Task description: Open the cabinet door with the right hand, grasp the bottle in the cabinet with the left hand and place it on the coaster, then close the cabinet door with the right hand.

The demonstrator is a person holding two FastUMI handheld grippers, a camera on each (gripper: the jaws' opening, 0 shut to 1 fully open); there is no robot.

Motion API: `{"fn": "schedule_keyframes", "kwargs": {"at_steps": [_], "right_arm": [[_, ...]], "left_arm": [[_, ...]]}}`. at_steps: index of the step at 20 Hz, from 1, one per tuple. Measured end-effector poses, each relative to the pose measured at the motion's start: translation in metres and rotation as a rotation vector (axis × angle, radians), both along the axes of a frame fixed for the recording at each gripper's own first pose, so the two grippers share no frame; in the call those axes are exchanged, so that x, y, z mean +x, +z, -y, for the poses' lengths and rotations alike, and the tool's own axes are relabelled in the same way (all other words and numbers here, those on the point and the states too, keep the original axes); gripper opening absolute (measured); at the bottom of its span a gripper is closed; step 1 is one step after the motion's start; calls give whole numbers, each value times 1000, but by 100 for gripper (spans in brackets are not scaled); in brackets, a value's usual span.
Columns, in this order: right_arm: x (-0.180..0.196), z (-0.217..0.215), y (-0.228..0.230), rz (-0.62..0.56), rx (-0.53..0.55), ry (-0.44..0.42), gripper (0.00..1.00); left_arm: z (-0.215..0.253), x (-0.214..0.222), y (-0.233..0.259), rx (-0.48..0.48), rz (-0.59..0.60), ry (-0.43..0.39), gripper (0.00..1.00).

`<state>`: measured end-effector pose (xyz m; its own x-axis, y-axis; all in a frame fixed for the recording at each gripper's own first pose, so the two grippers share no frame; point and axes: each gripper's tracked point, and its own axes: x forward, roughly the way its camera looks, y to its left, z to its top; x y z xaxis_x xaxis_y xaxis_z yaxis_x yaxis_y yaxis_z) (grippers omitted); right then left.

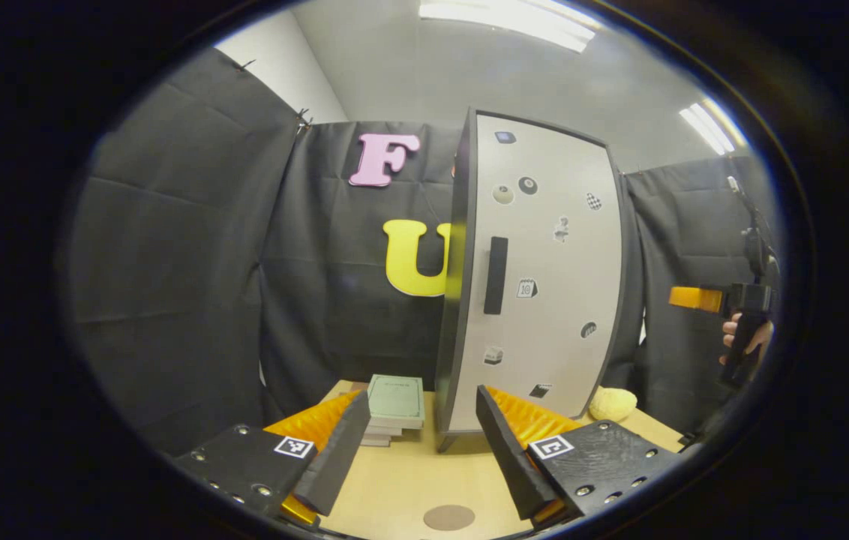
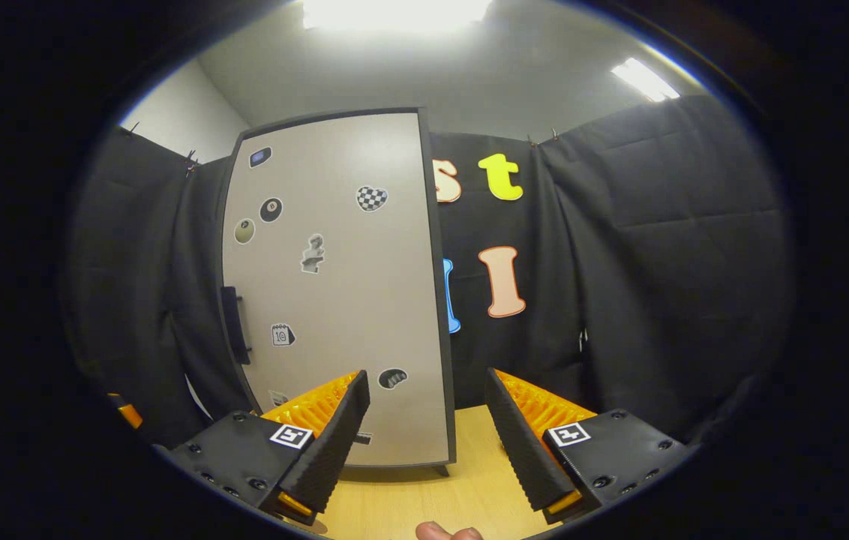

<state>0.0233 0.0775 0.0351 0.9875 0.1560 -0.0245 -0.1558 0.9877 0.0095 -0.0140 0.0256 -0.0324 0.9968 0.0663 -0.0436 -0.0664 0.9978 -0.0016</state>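
The cabinet (image 1: pixel 537 277) was seen standing at centre frame in the left gripper view, its door (image 2: pixel 334 285) shut flat against the body, so the bottle inside was hidden and its place could not be told. The handle (image 1: pixel 495 275) was set as a dark upright bar near the door's left edge — the natural spot for a pull. The left gripper (image 1: pixel 417 442) was held low at the bottom of the frame with its fingers spread wide and nothing between them, apparently kept ready for the later grasp. The coaster (image 1: pixel 448 517) lay on the table (image 1: pixel 402 480) at bottom centre, just ahead of those fingers. The right gripper (image 2: pixel 428 427) was likewise held open and empty, faced toward the door's lower right corner — the opening pull judged not yet begun. A stack of books (image 1: pixel 393 409) sat left of the cabinet.
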Motion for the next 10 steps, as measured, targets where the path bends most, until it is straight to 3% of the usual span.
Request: {"fn": "schedule_keyframes", "kwargs": {"at_steps": [4, 5, 7, 9, 10], "right_arm": [[9, -31, 15, 10, 6, 55, 98], [12, -39, 18, 14, -1, 68, 93], [16, -57, 26, 21, -3, 96, 98], [21, -80, 33, 23, 8, 133, 93], [22, -93, 34, 15, 14, 156, 98]], "left_arm": [[-11, -9, -10, -2, -16, 23, 86], [-14, -12, -13, -4, -20, 32, 86], [-22, -17, -16, -15, -25, 47, 88], [-28, -23, -22, -29, -30, 64, 88], [-32, -26, -25, -33, -34, 73, 91]]}}
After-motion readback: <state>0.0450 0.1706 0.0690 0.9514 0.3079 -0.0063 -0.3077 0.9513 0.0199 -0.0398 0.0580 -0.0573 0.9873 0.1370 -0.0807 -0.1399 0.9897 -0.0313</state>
